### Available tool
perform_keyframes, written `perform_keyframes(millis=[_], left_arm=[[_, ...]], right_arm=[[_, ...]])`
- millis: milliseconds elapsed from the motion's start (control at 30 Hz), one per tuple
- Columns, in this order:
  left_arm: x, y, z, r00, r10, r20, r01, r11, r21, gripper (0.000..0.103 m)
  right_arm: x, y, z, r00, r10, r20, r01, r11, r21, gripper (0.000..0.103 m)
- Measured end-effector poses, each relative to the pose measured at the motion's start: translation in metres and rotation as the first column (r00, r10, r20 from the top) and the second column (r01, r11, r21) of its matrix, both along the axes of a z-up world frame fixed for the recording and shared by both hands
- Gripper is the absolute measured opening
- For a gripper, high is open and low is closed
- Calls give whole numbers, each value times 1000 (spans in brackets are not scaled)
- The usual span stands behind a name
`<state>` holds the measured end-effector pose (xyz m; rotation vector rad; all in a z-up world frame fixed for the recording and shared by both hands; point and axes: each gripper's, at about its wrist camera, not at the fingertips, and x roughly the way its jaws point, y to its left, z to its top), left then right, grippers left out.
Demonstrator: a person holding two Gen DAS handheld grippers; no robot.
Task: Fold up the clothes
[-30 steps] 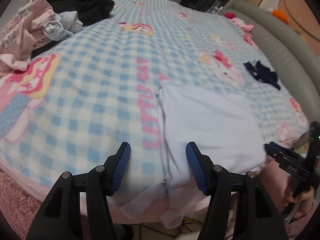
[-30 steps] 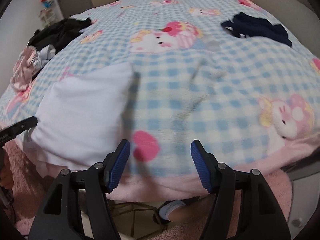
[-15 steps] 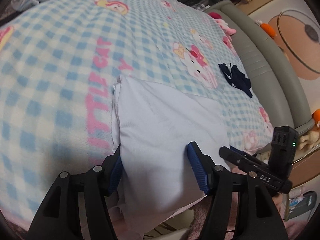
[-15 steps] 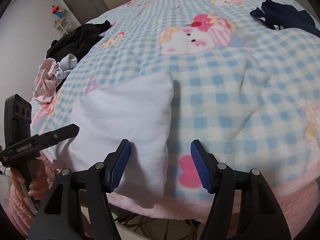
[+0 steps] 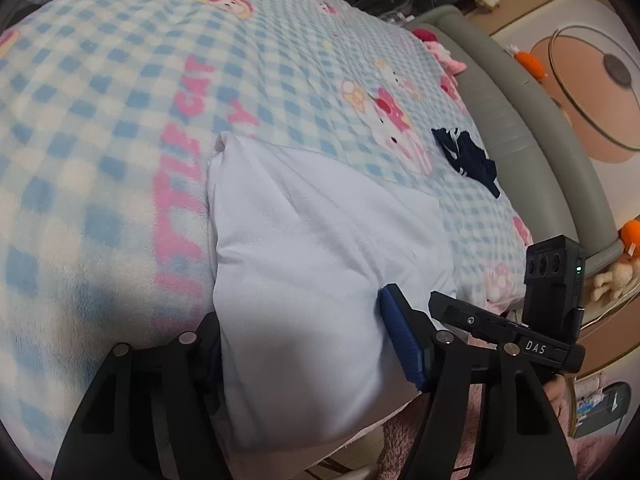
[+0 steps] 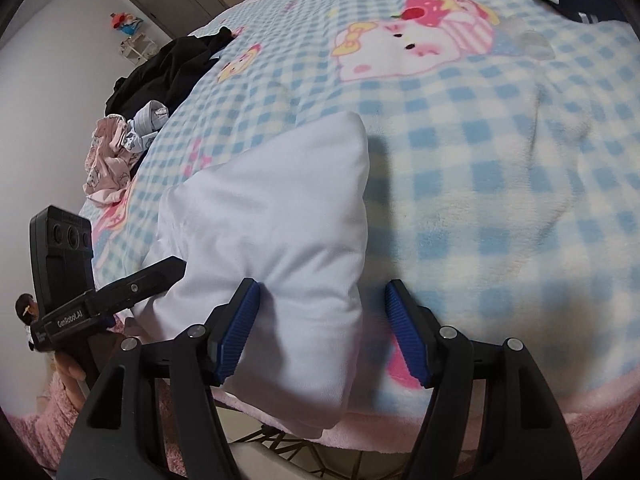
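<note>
both claws have closed in on the white garment (image 5: 320,264) over the last second. a second ago the left claw (image 5: 308,344) sat over its left hem and the right claw (image 6: 320,332) was over bare blanket (image 6: 500,184) beside it; now each one straddles a near corner of the cloth, at the bed's near edge where the garment hangs slightly over. both have tipped downward as they came in.

the jaws of both have just been opening wider, and cloth now lies between them. in the left view the garment fills the gap and covers the left finger, while the blue pad (image 5: 400,340) on the right touches its edge. in the right view the left pad (image 6: 238,332) is against the fabric and the other pad stands clear over the blanket. neither claw is clamped yet; both stand apart.

judging from this, the reach is done and the pinch comes next: close on both near corners, then carry them toward the far edge. the dark garment (image 5: 466,156) and the pile (image 6: 120,148) lie well apart.
</note>
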<state>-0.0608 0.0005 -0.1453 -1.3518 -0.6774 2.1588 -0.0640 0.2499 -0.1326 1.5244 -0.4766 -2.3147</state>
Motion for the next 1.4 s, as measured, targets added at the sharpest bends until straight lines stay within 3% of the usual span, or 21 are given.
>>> perform_keyframes(millis=[133,233,300,400,600,633,700,800,833,933,1000,1067,1267,1400], left_arm=[[-6,0,-5,1000,-7,24,7,1000,3,70],[-9,2,-10,999,-28,29,28,1000,7,79],[-11,6,-11,998,-46,35,47,999,-12,80],[-15,5,-11,996,-56,66,57,998,-4,80],[-4,10,1,1000,1,8,0,997,-78,59],[-1,11,5,1000,6,-4,-6,997,-80,56],[1,11,12,1000,1,-25,-4,996,-84,50],[2,12,19,999,-10,-49,6,996,-88,48],[2,11,20,999,-12,-52,8,996,-86,48],[-3,4,7,1000,-5,-9,5,999,-46,49],[-6,2,-1,1000,-16,22,17,1000,-11,55],[-9,1,-3,999,-28,44,28,1000,0,54],[6,17,23,999,-29,-43,26,996,-81,41],[11,31,51,992,-64,-105,51,991,-120,38]], right_arm=[[-5,0,-5,1000,2,15,-1,1000,-25,74],[-6,-5,-4,1000,12,7,-12,1000,-17,72],[-5,-8,-1,1000,23,-10,-23,1000,-7,61],[-3,-12,2,999,35,-30,-35,999,2,58],[-8,-5,-7,1000,-6,5,6,998,-58,67],[-8,-6,-7,1000,-1,3,2,999,-54,65],[-5,-8,1,1000,14,-20,-15,999,-42,48],[0,-9,12,999,15,-52,-17,999,-40,41],[-1,-7,10,999,6,-43,-9,999,-54,41],[-6,-1,-5,1000,-16,8,17,994,-112,58],[-9,-1,-8,1000,-13,16,15,992,-123,62],[-10,-3,-7,1000,-6,17,8,992,-123,63],[-2,-11,16,999,10,-49,-13,999,-50,31],[4,-1,32,996,-26,-81,20,997,-69,23]])
